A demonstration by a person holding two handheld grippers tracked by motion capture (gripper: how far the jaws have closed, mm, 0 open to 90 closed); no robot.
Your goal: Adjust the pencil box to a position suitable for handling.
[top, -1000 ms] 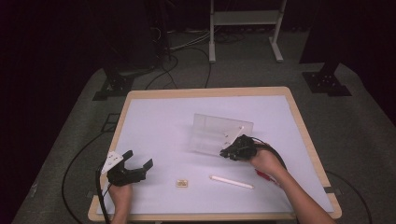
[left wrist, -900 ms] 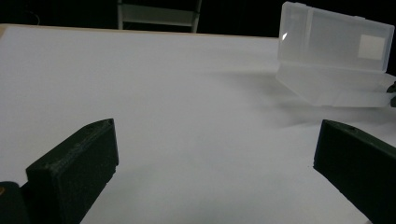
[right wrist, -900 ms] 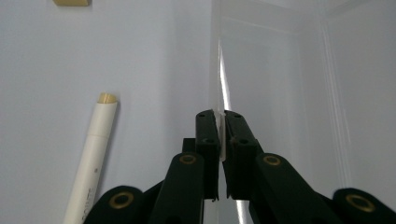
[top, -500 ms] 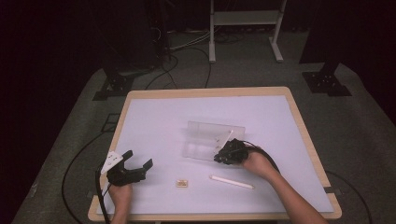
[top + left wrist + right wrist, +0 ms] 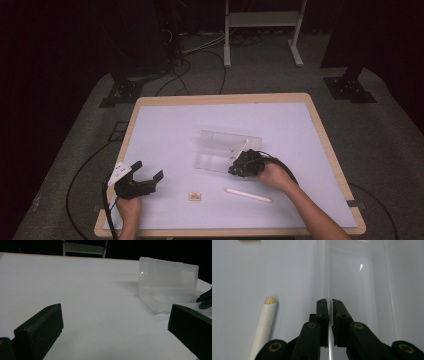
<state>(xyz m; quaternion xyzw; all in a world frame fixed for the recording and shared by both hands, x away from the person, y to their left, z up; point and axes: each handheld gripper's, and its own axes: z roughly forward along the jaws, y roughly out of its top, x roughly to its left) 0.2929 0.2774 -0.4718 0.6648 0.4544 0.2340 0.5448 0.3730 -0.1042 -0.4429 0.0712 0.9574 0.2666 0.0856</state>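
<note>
1. Clear plastic case (image 5: 227,150): mid-table, lid standing open, tray apparently empty.
2. Right gripper (image 5: 239,167): jaws pressed together on the case's thin near wall, at its right end.
3. Left gripper (image 5: 145,179): jaws spread wide, holding nothing, near the table's (image 5: 165,125) left front corner.
4. White pen (image 5: 247,195): lies loose, just in front of the case.
5. Small tan block (image 5: 195,197): lies loose, left of the pen.
6. Status, judged: case opened; packing of both loose items seemingly outstanding.
</note>
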